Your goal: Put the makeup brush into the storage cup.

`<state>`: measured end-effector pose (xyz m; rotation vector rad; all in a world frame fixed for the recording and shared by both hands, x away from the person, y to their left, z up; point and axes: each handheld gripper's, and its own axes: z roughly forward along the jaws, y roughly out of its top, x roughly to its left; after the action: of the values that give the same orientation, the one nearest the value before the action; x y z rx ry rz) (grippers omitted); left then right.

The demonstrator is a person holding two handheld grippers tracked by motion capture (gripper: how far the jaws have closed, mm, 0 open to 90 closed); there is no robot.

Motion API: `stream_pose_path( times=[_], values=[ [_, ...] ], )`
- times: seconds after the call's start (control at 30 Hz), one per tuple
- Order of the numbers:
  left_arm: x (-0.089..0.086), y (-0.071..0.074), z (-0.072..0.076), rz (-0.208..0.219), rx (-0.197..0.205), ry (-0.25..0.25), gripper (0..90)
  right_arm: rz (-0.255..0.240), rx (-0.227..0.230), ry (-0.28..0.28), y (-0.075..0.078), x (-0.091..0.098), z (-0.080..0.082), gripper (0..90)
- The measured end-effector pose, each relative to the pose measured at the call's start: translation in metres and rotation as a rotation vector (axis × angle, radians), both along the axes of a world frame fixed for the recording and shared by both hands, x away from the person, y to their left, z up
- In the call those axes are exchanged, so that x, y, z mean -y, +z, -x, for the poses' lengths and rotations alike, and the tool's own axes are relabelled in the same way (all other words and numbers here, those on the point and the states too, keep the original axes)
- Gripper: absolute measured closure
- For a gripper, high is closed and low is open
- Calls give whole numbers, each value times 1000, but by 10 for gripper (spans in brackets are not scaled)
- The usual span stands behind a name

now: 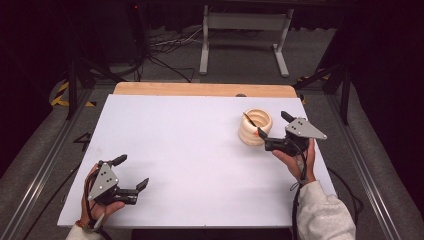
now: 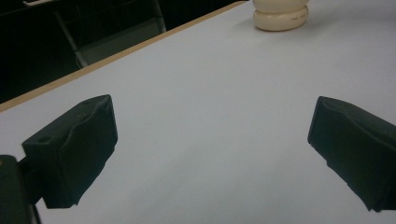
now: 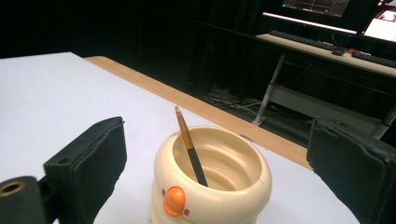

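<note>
High view. The right gripper [image 1: 270,129] is held in the person's right hand [image 1: 295,159], with its grey three-cornered plate [image 1: 303,128] on top. Its jaws are spread wide and nothing is clamped between them. A cream ribbed pen holder [image 1: 255,127] stands just ahead of the jaws, near the nearer tip; contact cannot be judged. A pencil [image 1: 249,121] is leaned inside the holder. The left gripper [image 1: 133,171] is held in the left hand [image 1: 97,200], well apart from the holder, across the white table top [image 1: 190,155]. Its jaws are likewise spread, with nothing held.

Left gripper view. Both black jaws are seen wide apart over bare white surface; nothing is touched or gripped. The holder's base [image 2: 280,15] is seen far ahead, slightly toward the right-hand jaw. The wooden table edge [image 2: 116,55] is seen running beyond the left-hand jaw.

Right gripper view. The jaws stand fully parted, one at each side of the pen holder [image 3: 212,179], which sits between them and just ahead. Clear gaps are shown on both sides; nothing is gripped. An orange beak-like knob [image 3: 173,201] is borne on the holder's near wall. The pencil [image 3: 190,152] is stood tilted within, its tip raised above the rim on the side of the left-hand jaw.
</note>
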<state>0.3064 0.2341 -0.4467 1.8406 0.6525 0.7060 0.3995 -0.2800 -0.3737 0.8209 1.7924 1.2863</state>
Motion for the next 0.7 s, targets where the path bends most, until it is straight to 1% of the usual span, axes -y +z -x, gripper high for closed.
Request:
stream_pose_path(
  times=[0.13,0.27,0.33,0.43,0.47,0.53,0.6,0.7],
  values=[
    [1,-1,0,1,-5,-2,24,-4,34,-9,-2,2,8,50],
    [1,-1,0,-4,-1,-3,24,-3,49,-13,-4,3,13,48],
    [1,-1,0,-5,0,-3,24,-19,58,-12,-3,4,16,45],
    [1,-1,0,-5,-1,-2,24,-22,68,-7,-2,4,19,46],
    [1,-1,0,-6,0,-4,25,-8,73,-3,-2,2,22,47],
    [1,-1,0,-5,1,-4,25,-3,74,0,-3,2,22,47],
    [1,-1,0,-4,-1,-5,24,14,80,7,-3,0,25,49],
    [1,-1,0,-4,-2,-6,25,11,77,15,-3,-1,26,49]
  ],
)
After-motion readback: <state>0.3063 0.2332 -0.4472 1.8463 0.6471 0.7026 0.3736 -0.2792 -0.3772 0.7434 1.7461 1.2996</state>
